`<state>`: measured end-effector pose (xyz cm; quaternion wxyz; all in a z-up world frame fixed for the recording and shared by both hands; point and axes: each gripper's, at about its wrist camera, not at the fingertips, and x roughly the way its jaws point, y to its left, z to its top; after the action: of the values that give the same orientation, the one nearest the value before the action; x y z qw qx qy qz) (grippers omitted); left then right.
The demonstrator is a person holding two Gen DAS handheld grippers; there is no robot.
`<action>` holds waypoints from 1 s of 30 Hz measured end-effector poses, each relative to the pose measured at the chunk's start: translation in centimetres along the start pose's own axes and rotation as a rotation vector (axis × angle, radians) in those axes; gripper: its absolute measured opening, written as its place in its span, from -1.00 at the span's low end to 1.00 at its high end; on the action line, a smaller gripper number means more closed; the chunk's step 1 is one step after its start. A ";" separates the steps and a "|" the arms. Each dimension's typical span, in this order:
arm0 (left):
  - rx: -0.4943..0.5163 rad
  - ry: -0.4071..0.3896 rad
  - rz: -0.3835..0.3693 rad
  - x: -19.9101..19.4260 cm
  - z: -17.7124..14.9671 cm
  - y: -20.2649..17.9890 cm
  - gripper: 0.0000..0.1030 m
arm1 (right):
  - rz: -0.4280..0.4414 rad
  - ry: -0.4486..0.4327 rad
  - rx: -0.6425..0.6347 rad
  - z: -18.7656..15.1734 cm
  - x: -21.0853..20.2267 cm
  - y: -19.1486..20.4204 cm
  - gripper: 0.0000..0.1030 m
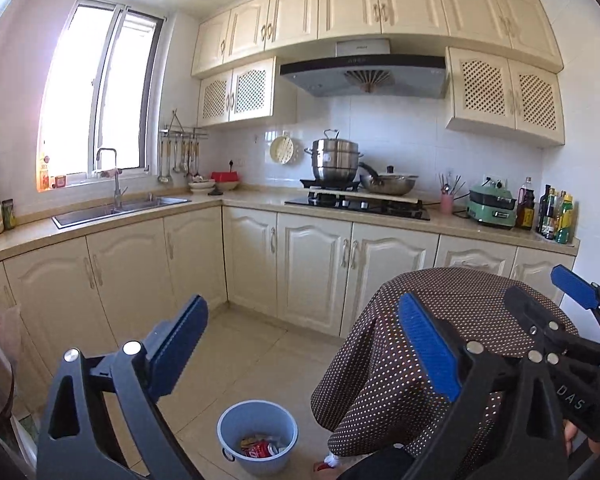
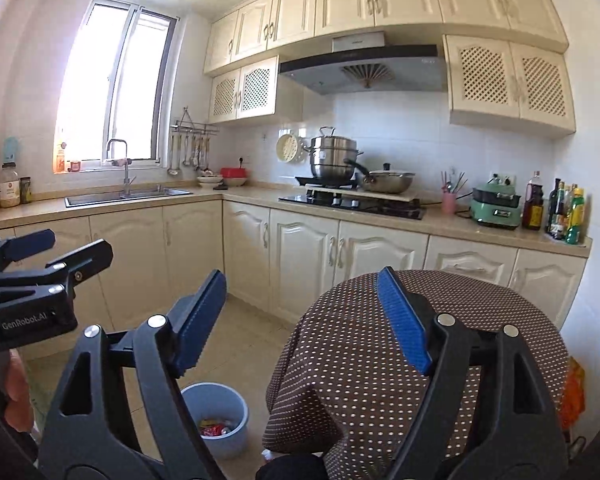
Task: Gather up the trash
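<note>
Evidently the blue bucket (image 1: pixel 257 436) sits on the floor tiles beside the dotted-cloth bench (image 1: pixel 440 320) so trash can drop straight in; a red can and wrappers (image 1: pixel 262 449) already lie inside. Both claws are held up, pointing almost level toward the stove side. The left claw (image 1: pixel 308 356) gapes wide with nothing between its pads, and the right claw (image 2: pixel 304 320) likewise stands apart and empty.
</note>
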<state>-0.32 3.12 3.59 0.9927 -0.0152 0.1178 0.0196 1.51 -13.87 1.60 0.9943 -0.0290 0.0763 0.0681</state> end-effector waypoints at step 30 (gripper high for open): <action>0.055 0.001 -0.023 0.5 -1.6 -1.8 0.85 | -0.060 -0.001 0.012 -2.2 -0.7 -2.0 0.59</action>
<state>-0.16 1.27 1.99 0.9929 0.0109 0.1184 0.0051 0.79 -16.12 -0.36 0.9961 -0.0254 0.0753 0.0377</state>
